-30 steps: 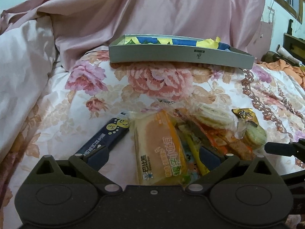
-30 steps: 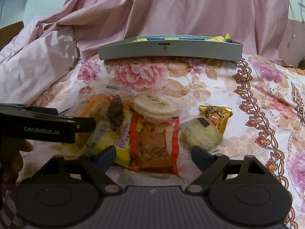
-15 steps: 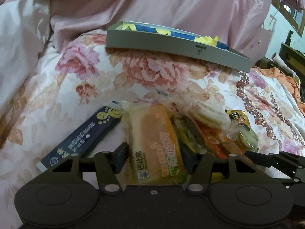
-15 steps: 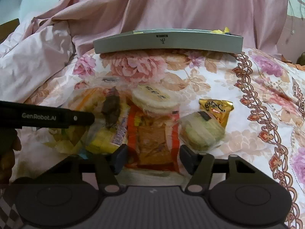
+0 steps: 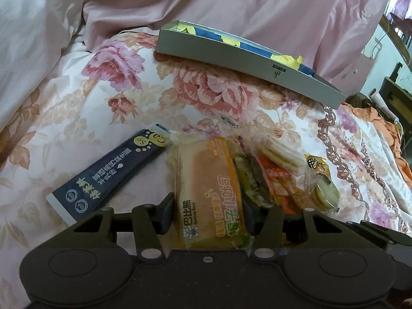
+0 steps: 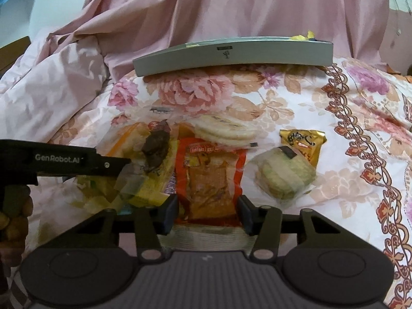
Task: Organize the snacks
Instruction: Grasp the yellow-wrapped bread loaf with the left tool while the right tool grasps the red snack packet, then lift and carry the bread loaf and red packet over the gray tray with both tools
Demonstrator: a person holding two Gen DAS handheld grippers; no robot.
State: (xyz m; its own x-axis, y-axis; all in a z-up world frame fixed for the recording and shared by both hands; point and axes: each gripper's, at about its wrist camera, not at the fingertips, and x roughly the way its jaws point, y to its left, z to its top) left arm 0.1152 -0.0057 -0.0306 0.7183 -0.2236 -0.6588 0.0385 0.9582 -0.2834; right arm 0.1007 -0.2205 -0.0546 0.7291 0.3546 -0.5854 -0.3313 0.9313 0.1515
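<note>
A heap of snack packets lies on a floral bedspread (image 5: 77, 118). My left gripper (image 5: 208, 213) has its jaws closing, and its pads press both sides of an orange bread packet (image 5: 208, 180). My right gripper (image 6: 207, 212) is closing too, its pads against the edges of a red snack packet (image 6: 209, 180). In the right wrist view the left gripper (image 6: 103, 163) comes in from the left over a yellow packet (image 6: 152, 190). A grey tray (image 5: 231, 59) holding blue and yellow wrappers sits at the back, seen edge-on (image 6: 231, 54) from the right.
A dark blue stick packet (image 5: 108, 177) lies left of the bread. Round rice crackers (image 6: 224, 128), a green cake packet (image 6: 285, 177), a gold packet (image 6: 303, 141) and a dark brown snack (image 6: 155, 146) surround the red packet. A pink duvet (image 6: 231, 7) rises behind the tray.
Both grippers' jaws have come in from wide apart, the left onto the bread packet, the right onto the red packet. The left wrist view has rolled, so the tray now slants.
</note>
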